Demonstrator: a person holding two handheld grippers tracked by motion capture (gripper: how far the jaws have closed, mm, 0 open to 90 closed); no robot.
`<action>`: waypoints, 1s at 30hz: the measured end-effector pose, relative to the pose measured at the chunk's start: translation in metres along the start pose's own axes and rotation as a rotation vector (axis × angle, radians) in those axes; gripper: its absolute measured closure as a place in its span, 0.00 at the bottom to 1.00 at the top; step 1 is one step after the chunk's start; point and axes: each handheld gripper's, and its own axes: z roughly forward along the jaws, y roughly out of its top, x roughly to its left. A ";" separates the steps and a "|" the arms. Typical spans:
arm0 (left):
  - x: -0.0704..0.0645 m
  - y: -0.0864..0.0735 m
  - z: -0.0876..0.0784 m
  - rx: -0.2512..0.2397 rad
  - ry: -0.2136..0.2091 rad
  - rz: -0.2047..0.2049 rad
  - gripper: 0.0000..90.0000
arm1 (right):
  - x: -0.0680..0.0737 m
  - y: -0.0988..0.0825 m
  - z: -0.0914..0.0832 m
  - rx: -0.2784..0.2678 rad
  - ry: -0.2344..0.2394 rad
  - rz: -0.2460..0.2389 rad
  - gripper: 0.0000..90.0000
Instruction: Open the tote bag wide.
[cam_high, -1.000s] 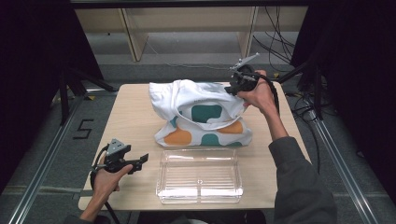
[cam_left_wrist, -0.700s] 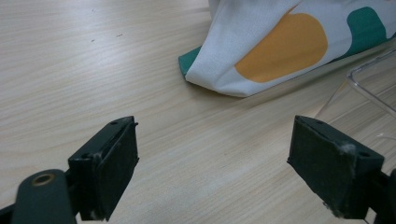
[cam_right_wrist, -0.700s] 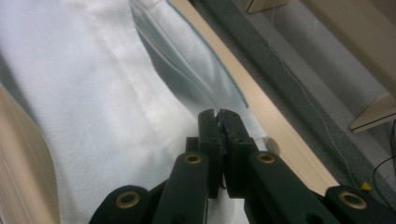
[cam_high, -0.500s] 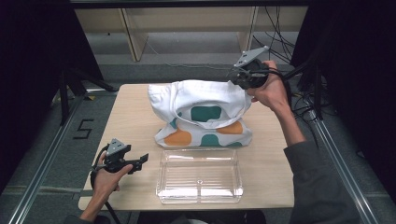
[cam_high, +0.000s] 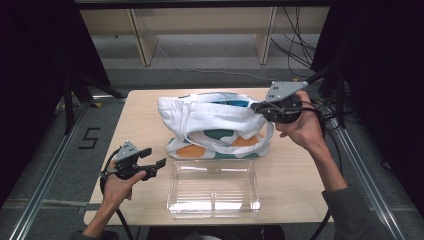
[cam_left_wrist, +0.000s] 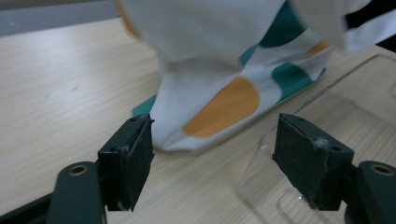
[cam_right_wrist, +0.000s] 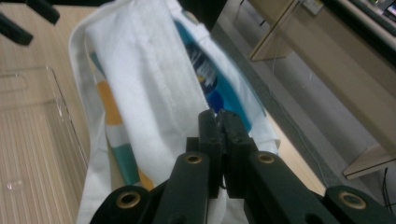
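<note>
A white tote bag (cam_high: 210, 117) with orange and teal spots stands in the middle of the table. My right gripper (cam_high: 256, 106) is shut on the bag's right rim and holds it lifted toward the right. In the right gripper view the jaws (cam_right_wrist: 219, 122) pinch the white fabric edge, and something blue (cam_right_wrist: 210, 84) shows inside the bag. My left gripper (cam_high: 156, 157) hovers at the front left, open, pointing at the bag's lower left corner (cam_left_wrist: 210, 107). Its jaws have just been closing a little, with nothing between them.
A clear plastic tray (cam_high: 215, 192) lies in front of the bag near the table's front edge, and its corner (cam_left_wrist: 327, 121) sits beside my left gripper's right jaw. Bare wooden table (cam_high: 145, 115) lies left of the bag. Cables hang off the right side.
My right gripper has moved right and slightly up with the bag's rim, stretching the mouth wider. My left gripper has lifted a little and its jaws have narrowed slightly.
</note>
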 end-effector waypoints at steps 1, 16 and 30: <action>-0.004 0.008 0.002 -0.007 -0.015 0.014 0.32 | 0.002 -0.004 0.003 0.008 0.007 0.010 0.99; -0.016 0.093 0.030 -0.018 -0.114 0.033 0.49 | 0.008 -0.031 0.034 0.004 0.050 0.053 0.99; -0.014 0.126 0.055 -0.024 -0.142 0.053 0.91 | 0.009 -0.036 0.044 0.000 0.076 0.055 0.99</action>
